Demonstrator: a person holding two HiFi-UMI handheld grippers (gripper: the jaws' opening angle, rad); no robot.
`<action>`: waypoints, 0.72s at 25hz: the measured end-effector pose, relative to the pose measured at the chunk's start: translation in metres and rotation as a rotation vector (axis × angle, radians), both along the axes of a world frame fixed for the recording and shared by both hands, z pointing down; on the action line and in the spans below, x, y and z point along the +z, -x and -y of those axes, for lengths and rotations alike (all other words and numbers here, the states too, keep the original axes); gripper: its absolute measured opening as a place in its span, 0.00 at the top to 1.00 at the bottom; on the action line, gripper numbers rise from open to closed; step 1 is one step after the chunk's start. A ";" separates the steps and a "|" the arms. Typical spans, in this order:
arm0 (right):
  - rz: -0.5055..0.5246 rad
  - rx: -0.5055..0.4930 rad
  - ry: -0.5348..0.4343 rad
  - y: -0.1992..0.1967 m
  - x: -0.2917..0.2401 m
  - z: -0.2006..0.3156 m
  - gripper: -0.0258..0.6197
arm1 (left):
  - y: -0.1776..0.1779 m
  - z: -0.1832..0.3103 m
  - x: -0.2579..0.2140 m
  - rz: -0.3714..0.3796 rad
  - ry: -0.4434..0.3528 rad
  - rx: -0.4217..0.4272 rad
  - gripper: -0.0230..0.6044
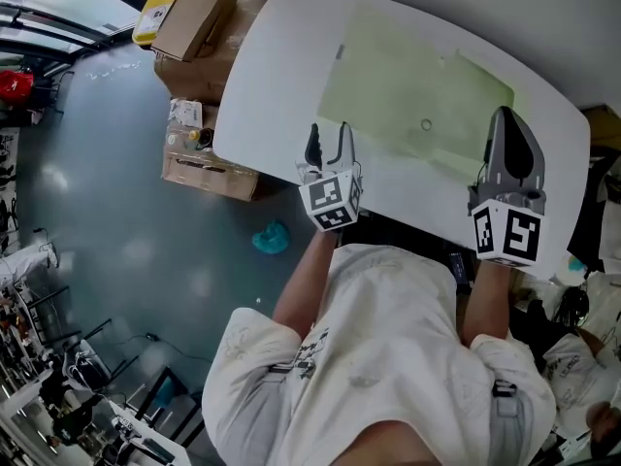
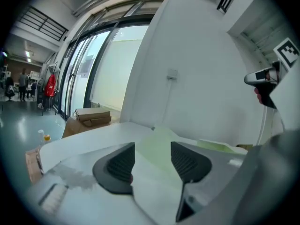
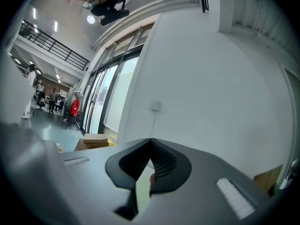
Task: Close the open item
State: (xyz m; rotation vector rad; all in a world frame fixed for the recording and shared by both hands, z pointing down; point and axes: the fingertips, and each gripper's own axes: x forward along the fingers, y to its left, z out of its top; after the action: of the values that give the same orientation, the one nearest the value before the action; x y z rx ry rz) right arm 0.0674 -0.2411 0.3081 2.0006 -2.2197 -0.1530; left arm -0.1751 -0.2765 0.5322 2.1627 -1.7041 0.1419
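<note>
Left tongs point(image 1: 328, 149): in the head view you hold them pointing toward 12 o'clock, angled a little downward. In the left gripper view the jaws stand wide apart with nothing between the pads point(image 2: 123, 165).

Right tongs point(image 1: 508, 134): these sit at 3 o'clock of the left, well apart from it. They point the same way and are held level. The jaws are closed, tips meeting, with nothing gripped.

Your left forearm point(image 1: 305, 282) and right forearm point(image 1: 487, 299) both reach forward, bare below short sleeves.
</note>
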 end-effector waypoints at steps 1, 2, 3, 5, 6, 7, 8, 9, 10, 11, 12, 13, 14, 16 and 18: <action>-0.003 0.002 0.003 0.001 0.002 0.001 0.96 | 0.001 0.002 0.007 -0.024 0.021 -0.004 0.58; -0.009 0.004 0.006 0.001 0.004 0.002 0.96 | 0.001 0.003 0.014 -0.049 0.043 -0.008 0.58; -0.016 0.007 0.008 0.001 0.006 0.003 0.96 | 0.001 0.005 0.021 -0.074 0.063 -0.010 0.58; -0.029 0.016 0.007 -0.001 0.008 0.006 0.96 | -0.001 0.008 0.031 -0.111 0.094 -0.010 0.58; -0.032 0.022 0.006 -0.003 0.008 0.006 0.96 | -0.002 0.010 0.035 -0.125 0.108 -0.008 0.58; -0.033 0.029 0.007 -0.006 0.008 0.006 0.96 | -0.004 0.011 0.039 -0.140 0.123 -0.007 0.58; -0.034 0.036 0.009 -0.009 0.008 0.006 0.96 | -0.006 0.013 0.042 -0.155 0.138 -0.007 0.58; -0.034 0.042 0.012 -0.011 0.008 0.005 0.96 | -0.009 0.014 0.045 -0.173 0.153 -0.008 0.58; -0.035 0.048 0.017 -0.013 0.008 0.005 0.96 | -0.011 0.015 0.049 -0.195 0.170 -0.010 0.58; -0.035 0.055 0.022 -0.016 0.008 0.005 0.96 | -0.014 0.016 0.052 -0.224 0.188 -0.012 0.58; -0.036 0.062 0.026 -0.018 0.009 0.005 0.96 | -0.016 0.017 0.055 -0.256 0.206 -0.014 0.58; -0.036 0.071 0.029 -0.020 0.010 0.004 0.96 | -0.019 0.018 0.058 -0.283 0.220 -0.015 0.58; -0.035 0.080 0.029 -0.023 0.011 0.003 0.96 | -0.021 0.019 0.059 -0.298 0.225 -0.013 0.58; -0.032 0.099 0.028 -0.030 0.014 0.001 0.96 | -0.026 0.022 0.060 -0.310 0.226 -0.004 0.58; -0.030 0.119 0.025 -0.038 0.014 0.000 0.96 | -0.032 0.024 0.062 -0.331 0.239 0.002 0.58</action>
State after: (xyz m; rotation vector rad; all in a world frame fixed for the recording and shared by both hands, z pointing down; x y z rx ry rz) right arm 0.1051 -0.2407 0.3226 2.0959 -2.0671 -0.1403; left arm -0.1432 -0.3001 0.5947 1.8917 -1.4207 -0.0130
